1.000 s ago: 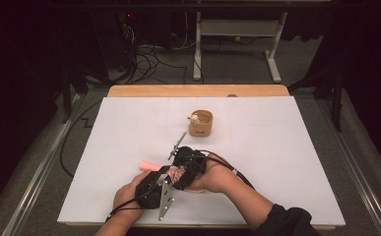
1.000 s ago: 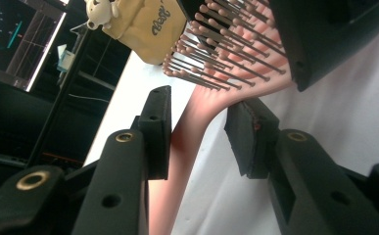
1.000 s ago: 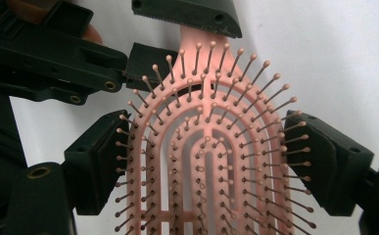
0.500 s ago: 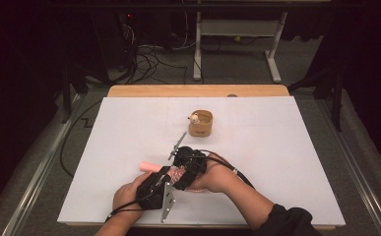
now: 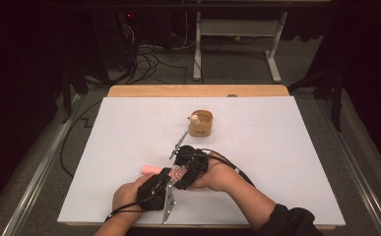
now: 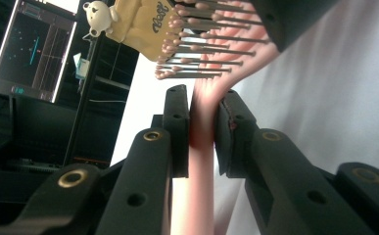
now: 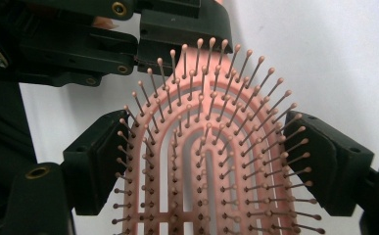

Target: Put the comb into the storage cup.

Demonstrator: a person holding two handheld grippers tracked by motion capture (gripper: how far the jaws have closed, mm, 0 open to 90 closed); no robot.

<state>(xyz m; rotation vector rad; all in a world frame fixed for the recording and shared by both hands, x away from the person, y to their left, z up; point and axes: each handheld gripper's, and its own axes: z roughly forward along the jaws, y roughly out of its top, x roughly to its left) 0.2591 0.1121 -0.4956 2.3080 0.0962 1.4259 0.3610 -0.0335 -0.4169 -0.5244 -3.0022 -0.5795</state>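
The white surface (image 5: 276,162) is evenly lit from above; the room beyond it is dark. Shadows beneath the tongs are faint. In the left gripper view, the pink hairbrush (image 6: 201,161) blurs near the lens. The right gripper view is sharp, without glare.

Dim room, light falling mainly on white table top (image 5: 276,147) with wooden edge (image 5: 198,91) at far side. Grey carpeted floor (image 5: 237,64) beyond. White metal desk frame (image 5: 235,34) further back. Tangled black cables (image 5: 153,54) on floor. Lit monitor (image 6: 33,49) against dark shelving.
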